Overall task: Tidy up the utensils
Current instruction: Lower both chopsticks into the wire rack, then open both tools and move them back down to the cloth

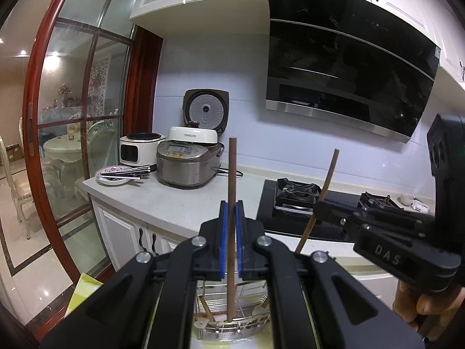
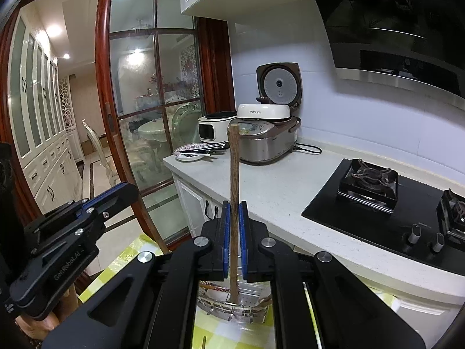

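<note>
My left gripper (image 1: 232,207) is shut on a brown wooden chopstick (image 1: 232,171) that stands upright between its blue pads. The stick's lower end hangs over a metal wire rack (image 1: 207,330) holding several utensils. My right gripper (image 2: 234,207) is shut on a second brown chopstick (image 2: 234,160), also upright, above the same rack (image 2: 250,309). In the left wrist view the right gripper (image 1: 318,207) is at the right with its stick (image 1: 330,174) tilted. The left gripper (image 2: 125,188) appears at the left in the right wrist view. A plate (image 1: 108,181) with more chopsticks lies on the counter's far corner.
Two rice cookers (image 1: 186,164) and a small white appliance (image 1: 136,151) stand behind the plate. A black gas hob (image 2: 377,203) fills the counter's right side under a range hood (image 1: 348,78). A red-framed glass door (image 1: 72,116) is on the left. The rack sits on a yellow checked cloth (image 2: 116,267).
</note>
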Tool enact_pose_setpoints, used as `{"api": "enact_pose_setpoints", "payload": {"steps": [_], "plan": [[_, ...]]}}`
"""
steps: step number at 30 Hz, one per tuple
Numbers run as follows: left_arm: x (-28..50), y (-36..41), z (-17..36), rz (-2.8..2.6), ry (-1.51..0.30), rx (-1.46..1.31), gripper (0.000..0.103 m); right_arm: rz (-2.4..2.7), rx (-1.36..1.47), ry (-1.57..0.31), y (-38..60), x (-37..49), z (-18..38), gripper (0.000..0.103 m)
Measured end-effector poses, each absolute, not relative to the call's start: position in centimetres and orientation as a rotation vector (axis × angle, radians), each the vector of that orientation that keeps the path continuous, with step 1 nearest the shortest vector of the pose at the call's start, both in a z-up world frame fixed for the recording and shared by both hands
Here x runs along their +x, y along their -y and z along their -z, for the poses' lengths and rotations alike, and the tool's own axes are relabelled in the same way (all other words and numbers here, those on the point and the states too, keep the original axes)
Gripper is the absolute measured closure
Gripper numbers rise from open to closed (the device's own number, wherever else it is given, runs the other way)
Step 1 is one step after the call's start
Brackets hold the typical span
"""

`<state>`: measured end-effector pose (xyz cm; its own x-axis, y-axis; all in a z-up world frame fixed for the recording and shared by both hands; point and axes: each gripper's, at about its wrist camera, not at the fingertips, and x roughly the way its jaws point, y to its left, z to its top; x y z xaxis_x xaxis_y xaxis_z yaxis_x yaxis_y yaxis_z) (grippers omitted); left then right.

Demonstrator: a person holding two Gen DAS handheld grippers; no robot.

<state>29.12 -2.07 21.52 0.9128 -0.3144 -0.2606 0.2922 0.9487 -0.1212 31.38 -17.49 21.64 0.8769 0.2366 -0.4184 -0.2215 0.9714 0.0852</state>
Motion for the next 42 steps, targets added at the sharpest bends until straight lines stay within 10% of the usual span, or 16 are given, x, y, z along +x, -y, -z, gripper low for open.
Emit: {"api": "enact_pose_setpoints", "payload": {"steps": [32,36,40,42], "plan": [[31.8,2.1,-15.0,0.290,-0.383,-0.093,0.090,-0.181,0.027,-0.543,17.7,33.5,-14.8,0.095],[30.0,0.9,-15.0,0.286,-0.374,-0.117,0.086,-0.171,0.045,-0.536,18.9,32.2,-14.7,0.085],[27.7,-0.4,-14.8,0.275,-0.365,-0.147,0.084,-0.155,0.053,-0.502,20.2,29.8,-14.7,0.044],[26.4,-1.1,-14.5,0.262,-0.360,-0.167,0.075,-0.139,0.051,-0.485,20.8,28.4,-14.5,0.041]]}}
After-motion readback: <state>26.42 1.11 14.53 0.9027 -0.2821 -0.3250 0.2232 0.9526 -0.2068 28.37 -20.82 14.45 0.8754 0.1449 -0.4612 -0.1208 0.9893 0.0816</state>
